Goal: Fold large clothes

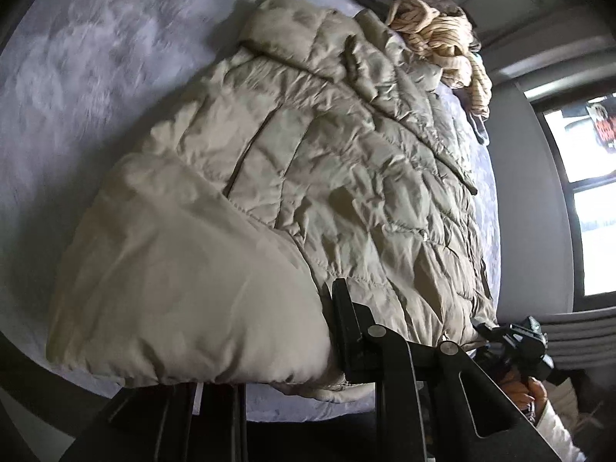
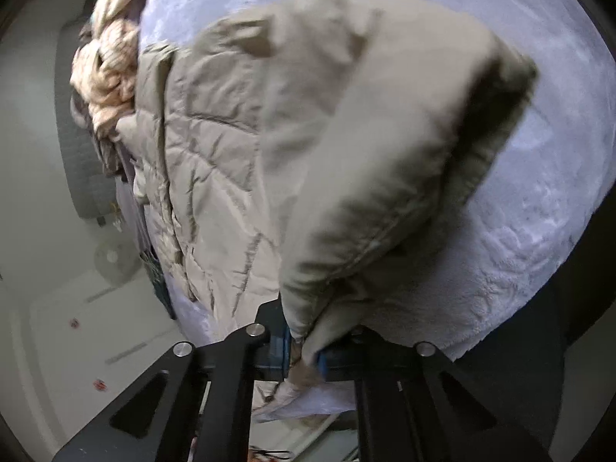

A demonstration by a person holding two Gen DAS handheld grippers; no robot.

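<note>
A beige quilted puffer jacket lies spread on a pale lavender fleece blanket. My left gripper is shut on the jacket's near hem; the lifted fabric bulges over its left finger and hides it. In the right wrist view the same jacket lies on the blanket. My right gripper is shut on another part of the jacket's edge, and a lifted fold rises in front of the camera.
A heap of cream striped and brown clothes lies at the far end of the bed, also in the right wrist view. A window is at the right. The other gripper shows beside the bed edge.
</note>
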